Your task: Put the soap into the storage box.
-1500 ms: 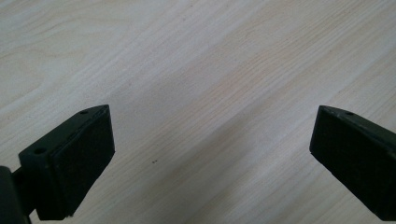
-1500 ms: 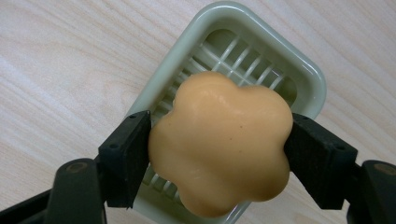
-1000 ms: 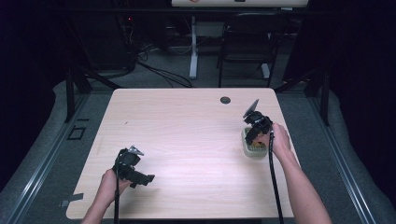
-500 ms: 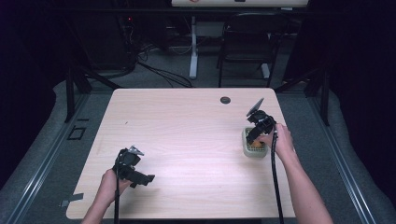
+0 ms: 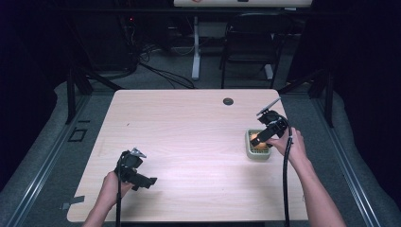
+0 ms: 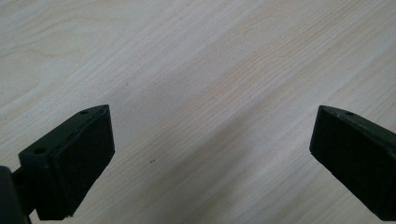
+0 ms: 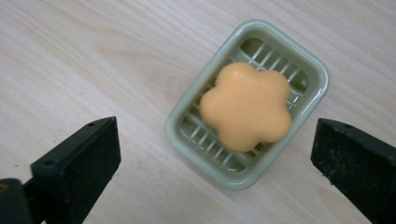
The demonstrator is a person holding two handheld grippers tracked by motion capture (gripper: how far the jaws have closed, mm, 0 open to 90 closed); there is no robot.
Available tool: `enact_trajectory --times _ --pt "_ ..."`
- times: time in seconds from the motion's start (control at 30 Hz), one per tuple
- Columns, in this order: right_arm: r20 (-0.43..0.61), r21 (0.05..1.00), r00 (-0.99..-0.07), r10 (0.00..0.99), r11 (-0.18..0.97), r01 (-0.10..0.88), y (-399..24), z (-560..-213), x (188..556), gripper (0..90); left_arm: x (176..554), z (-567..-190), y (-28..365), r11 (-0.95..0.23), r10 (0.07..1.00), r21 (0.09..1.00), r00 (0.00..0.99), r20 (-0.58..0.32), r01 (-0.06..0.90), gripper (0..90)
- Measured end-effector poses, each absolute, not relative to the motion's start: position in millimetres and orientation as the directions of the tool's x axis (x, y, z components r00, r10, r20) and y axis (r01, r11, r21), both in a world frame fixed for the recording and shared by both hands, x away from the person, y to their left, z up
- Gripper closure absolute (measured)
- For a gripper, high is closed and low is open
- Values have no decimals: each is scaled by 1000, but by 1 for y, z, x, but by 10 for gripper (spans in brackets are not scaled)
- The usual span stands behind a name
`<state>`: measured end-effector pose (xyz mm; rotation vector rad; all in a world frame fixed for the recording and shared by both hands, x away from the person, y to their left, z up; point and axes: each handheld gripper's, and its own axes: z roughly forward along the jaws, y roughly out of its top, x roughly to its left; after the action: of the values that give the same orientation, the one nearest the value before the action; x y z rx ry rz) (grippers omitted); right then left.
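The soap (image 7: 245, 106) is being cradled in the dish (image 7: 314, 100) at the table's (image 5: 189, 123) right side. The right gripper (image 5: 263, 135), jaws just opened wide, is being held above it. The left gripper (image 5: 142, 179), spread empty, is being kept near-left.

Table (image 5: 189, 142) fills mid floor; chair (image 5: 248, 42) & desk leg (image 5: 195, 52) stand behind its far edge. Cable hole (image 5: 228, 101) sits near far edge, right of centre. Soap dish (image 7: 247, 105) lies on table's right side, toward right edge, w/ soap (image 7: 245, 107) in it on the ribs. Right gripper (image 5: 265, 135) hangs just above dish. Left gripper (image 5: 142, 179) is at near-left corner, well apart from dish.
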<state>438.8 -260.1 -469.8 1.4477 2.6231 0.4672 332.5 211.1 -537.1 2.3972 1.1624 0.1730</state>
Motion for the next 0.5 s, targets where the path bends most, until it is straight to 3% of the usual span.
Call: enact_trajectory --times 0.5 --pt "69 388 -606 793 538 748 -254 -448 389 0 333 -537 211 -531 770 460 632 -88 711 0"
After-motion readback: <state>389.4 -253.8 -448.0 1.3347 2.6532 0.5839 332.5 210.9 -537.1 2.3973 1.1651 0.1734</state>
